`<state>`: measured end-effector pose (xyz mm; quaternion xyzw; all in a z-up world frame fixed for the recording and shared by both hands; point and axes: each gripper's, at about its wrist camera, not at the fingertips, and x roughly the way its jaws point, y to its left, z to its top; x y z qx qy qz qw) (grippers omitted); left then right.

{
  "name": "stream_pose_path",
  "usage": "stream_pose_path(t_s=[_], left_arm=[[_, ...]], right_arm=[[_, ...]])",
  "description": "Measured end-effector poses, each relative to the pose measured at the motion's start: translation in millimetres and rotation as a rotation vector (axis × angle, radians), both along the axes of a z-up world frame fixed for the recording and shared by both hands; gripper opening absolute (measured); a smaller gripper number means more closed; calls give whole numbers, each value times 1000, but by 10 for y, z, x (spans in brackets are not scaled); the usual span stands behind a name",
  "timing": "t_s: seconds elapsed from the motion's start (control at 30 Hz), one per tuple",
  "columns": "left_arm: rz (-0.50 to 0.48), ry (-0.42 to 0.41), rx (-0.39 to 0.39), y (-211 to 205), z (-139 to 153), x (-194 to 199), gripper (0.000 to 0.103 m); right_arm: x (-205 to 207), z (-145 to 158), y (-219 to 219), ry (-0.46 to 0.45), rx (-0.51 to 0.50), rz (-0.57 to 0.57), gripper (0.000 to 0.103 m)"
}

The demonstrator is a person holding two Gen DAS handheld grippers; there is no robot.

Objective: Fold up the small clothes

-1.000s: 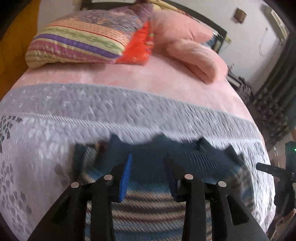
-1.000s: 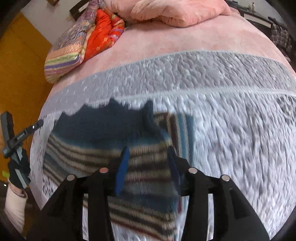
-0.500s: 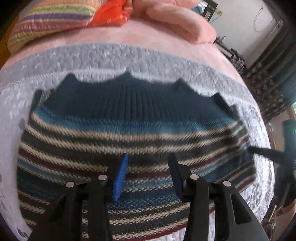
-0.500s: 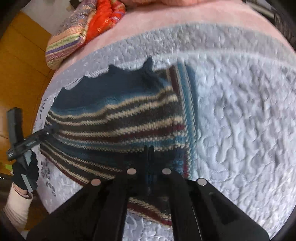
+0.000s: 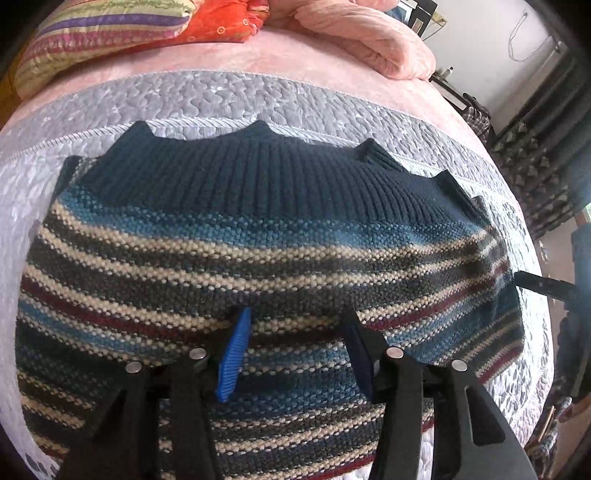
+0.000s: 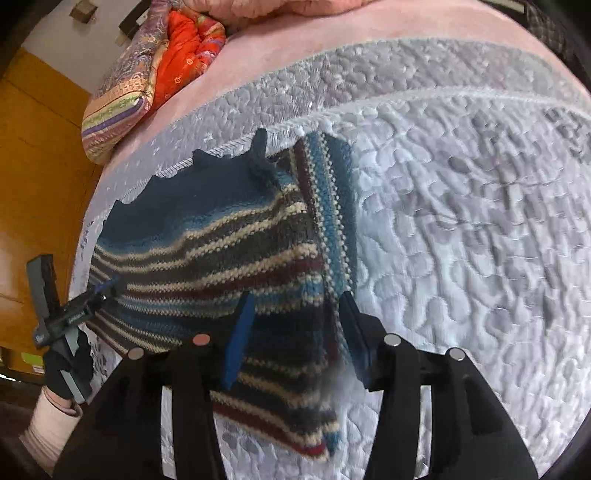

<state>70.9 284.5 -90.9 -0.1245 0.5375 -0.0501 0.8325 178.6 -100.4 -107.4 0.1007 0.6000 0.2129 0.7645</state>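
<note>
A striped knit sweater (image 5: 258, 258) lies folded flat on the grey quilt (image 5: 221, 96), its dark navy ribbed hem (image 5: 258, 173) on the far side. My left gripper (image 5: 293, 321) hovers open just above its near stripes with nothing between the blue pads. In the right wrist view the sweater (image 6: 221, 251) shows a folded strip (image 6: 328, 206) along its right side. My right gripper (image 6: 295, 301) stands open over the near right corner. The left gripper (image 6: 107, 286) shows at the sweater's left edge, held by a gloved hand (image 6: 66, 365).
A striped pillow (image 5: 103, 33), an orange cushion (image 5: 221, 22) and a pink blanket (image 5: 362, 40) lie at the head of the bed. Bare quilt (image 6: 461, 221) stretches to the right of the sweater. A yellow wooden panel (image 6: 37, 166) stands left; dark curtains (image 5: 546, 147) hang right.
My right gripper shut half a second ago and has opened again over the sweater's corner. The left gripper stayed open and moved in low over the stripes.
</note>
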Motion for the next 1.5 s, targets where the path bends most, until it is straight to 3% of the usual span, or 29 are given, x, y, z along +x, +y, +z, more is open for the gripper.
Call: stream_pose_path(t_s=[0.07, 0.13, 0.2, 0.3, 0.5, 0.67, 0.87, 0.93, 1.0, 1.07, 1.1, 1.13, 1.23, 1.5], left_arm=[[-1, 0, 0, -13, -4, 15, 53], [-1, 0, -4, -7, -12, 26, 54], [-5, 0, -12, 9, -13, 34, 54], [-10, 2, -22, 27, -13, 42, 54], [-10, 5, -30, 53, -48, 41, 54], [-17, 1, -24, 50, -56, 27, 54], [9, 4, -26, -55, 92, 55, 54], [-4, -20, -36, -162, 189, 99, 54], [-23, -41, -45, -294, 265, 179, 54], [-34, -39, -53, -410, 262, 268, 54], [-39, -35, -57, -451, 247, 305, 54], [-49, -26, -51, -513, 198, 358, 54], [-57, 5, -22, -570, 47, 413, 54], [-79, -10, -65, -507, -85, 350, 54]], right_arm=[[48, -108, 52, 26, -11, 6, 47], [66, -160, 94, 50, 18, 13, 23], [59, -96, 105, 27, 32, 21, 16], [18, 23, 49, 0, 43, 7, 13], [2, -253, -46, 60, 18, -40, 12], [0, -255, -37, 55, 16, -38, 15], [54, 64, 115, -27, -21, -22, 27], [153, 136, 174, -42, -30, -21, 41], [293, 133, 259, -36, -61, -16, 44], [425, 53, 350, -11, -105, -6, 43], [466, 12, 386, -4, -132, -3, 40], [507, -52, 423, 7, -166, 6, 29], [525, -126, 409, 14, -170, 12, 23], [516, -268, 326, 33, -137, -40, 22]])
